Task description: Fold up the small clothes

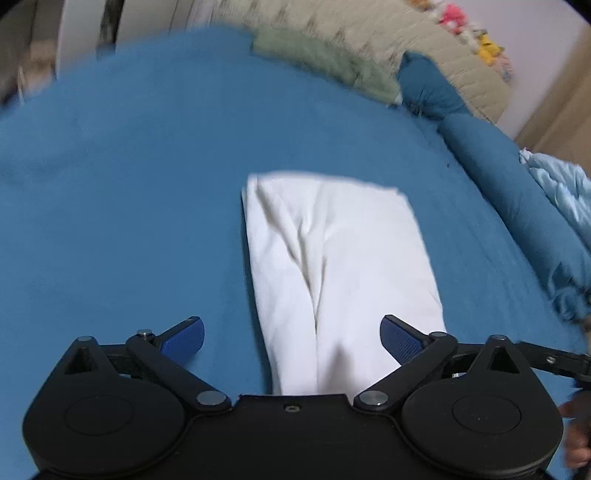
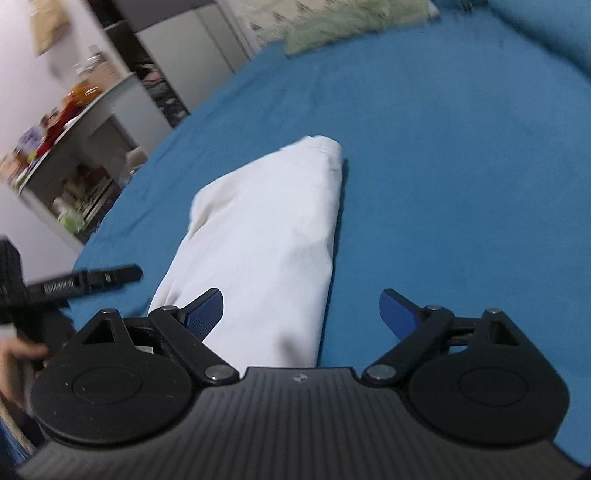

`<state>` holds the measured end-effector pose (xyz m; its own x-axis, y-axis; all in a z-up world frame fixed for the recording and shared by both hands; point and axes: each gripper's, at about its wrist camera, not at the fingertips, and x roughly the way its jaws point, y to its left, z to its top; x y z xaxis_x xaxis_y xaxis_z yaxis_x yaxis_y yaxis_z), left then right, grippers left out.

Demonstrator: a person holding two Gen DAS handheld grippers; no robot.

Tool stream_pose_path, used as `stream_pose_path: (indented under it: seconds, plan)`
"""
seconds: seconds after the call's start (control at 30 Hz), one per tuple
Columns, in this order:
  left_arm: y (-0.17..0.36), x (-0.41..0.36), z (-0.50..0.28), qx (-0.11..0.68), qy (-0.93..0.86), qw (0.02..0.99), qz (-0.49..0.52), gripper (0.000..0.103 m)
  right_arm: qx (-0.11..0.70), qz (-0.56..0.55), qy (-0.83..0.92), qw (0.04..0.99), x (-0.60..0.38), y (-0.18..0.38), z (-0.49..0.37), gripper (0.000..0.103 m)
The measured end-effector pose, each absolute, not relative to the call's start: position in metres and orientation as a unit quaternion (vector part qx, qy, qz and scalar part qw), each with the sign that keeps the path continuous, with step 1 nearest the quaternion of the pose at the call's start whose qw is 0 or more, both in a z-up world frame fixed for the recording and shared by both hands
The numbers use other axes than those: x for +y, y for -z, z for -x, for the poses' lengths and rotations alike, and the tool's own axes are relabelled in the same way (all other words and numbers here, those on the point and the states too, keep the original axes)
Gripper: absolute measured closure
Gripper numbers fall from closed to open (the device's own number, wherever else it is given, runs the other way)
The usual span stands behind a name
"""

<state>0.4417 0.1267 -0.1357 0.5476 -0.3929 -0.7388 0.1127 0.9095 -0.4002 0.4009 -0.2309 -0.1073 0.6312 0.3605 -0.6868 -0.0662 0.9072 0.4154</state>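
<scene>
A white garment [image 1: 332, 258] lies folded into a long rectangle on the blue bed sheet [image 1: 129, 221]. My left gripper [image 1: 291, 338] is open and empty, just above the near end of the garment. In the right wrist view the same white garment [image 2: 266, 251] runs away from the camera. My right gripper [image 2: 301, 314] is open and empty over its near end; the left blue pad [image 2: 205, 314] is over the cloth, the right pad [image 2: 397, 314] over the sheet. The left gripper's tool [image 2: 74, 284] shows at the left edge.
A green pillow [image 1: 325, 62] and a beige headboard [image 1: 424, 33] stand at the far end of the bed. A rolled blue blanket [image 1: 517, 192] and light blue fabric [image 1: 561, 188] lie along the right side. Shelves with clutter [image 2: 74, 147] stand beside the bed.
</scene>
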Motion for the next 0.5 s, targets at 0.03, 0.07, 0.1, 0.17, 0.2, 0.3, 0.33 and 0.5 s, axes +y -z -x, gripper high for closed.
stream_pose_path:
  seconds: [0.03,0.07,0.1,0.17,0.2,0.3,0.33,0.5]
  plan:
    - [0.144,0.127,-0.448,0.466,0.153,0.856,0.163,0.013,0.420,-0.195,-0.120,0.878,-0.231,0.114,-0.414,0.000]
    - [0.151,0.128,-0.453,0.475,0.159,0.850,0.164,0.015,0.431,-0.220,-0.121,0.867,-0.231,0.125,-0.428,0.000]
    - [0.158,0.126,-0.458,0.479,0.160,0.848,0.161,0.017,0.437,-0.237,-0.121,0.859,-0.231,0.134,-0.436,0.000]
    - [0.163,0.122,-0.459,0.473,0.164,0.851,0.159,0.017,0.450,-0.266,-0.116,0.845,-0.229,0.153,-0.452,0.002]
    - [0.163,0.120,-0.458,0.468,0.169,0.852,0.160,0.017,0.453,-0.275,-0.115,0.840,-0.228,0.161,-0.455,0.004]
    - [0.165,0.112,-0.461,0.469,0.178,0.850,0.159,0.033,0.448,-0.292,-0.124,0.836,-0.222,0.178,-0.461,0.013]
    - [0.164,0.108,-0.464,0.469,0.186,0.848,0.160,0.053,0.443,-0.291,-0.129,0.838,-0.219,0.178,-0.461,0.027]
    - [0.155,0.096,-0.463,0.468,0.184,0.853,0.140,0.078,0.435,-0.257,-0.142,0.851,-0.207,0.166,-0.459,0.072]
